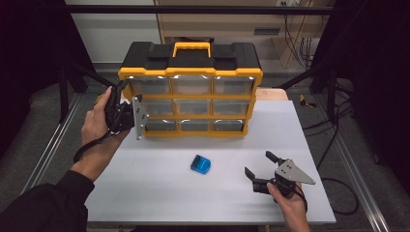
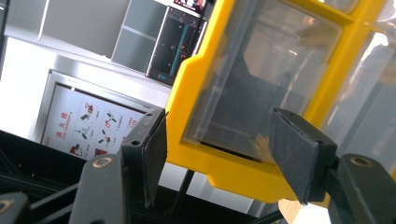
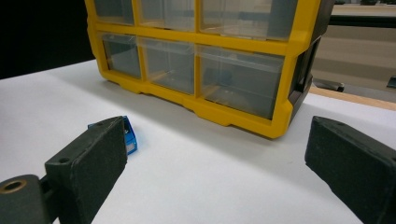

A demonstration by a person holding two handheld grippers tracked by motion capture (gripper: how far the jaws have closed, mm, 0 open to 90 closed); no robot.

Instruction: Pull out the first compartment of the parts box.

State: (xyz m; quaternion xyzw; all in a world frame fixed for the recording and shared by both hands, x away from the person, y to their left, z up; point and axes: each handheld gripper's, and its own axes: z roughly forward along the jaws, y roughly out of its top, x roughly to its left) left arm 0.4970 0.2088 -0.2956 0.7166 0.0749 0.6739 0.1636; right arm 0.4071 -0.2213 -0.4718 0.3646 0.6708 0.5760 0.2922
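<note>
Both fingers (image 3: 88, 163) wide apart, empty.

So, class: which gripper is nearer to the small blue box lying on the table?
The right. The right gripper sits open on the table just to the right of the blue box, apart from it. The left gripper is up at the yellow organiser's left edge, farther off.

White table (image 1: 159, 193): drawer cabinet (image 1: 191, 89) at back, blue box (image 1: 200, 164) mid.

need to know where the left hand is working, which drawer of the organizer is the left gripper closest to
The bottom-left drawer: the open left gripper straddles that yellow corner.
</note>
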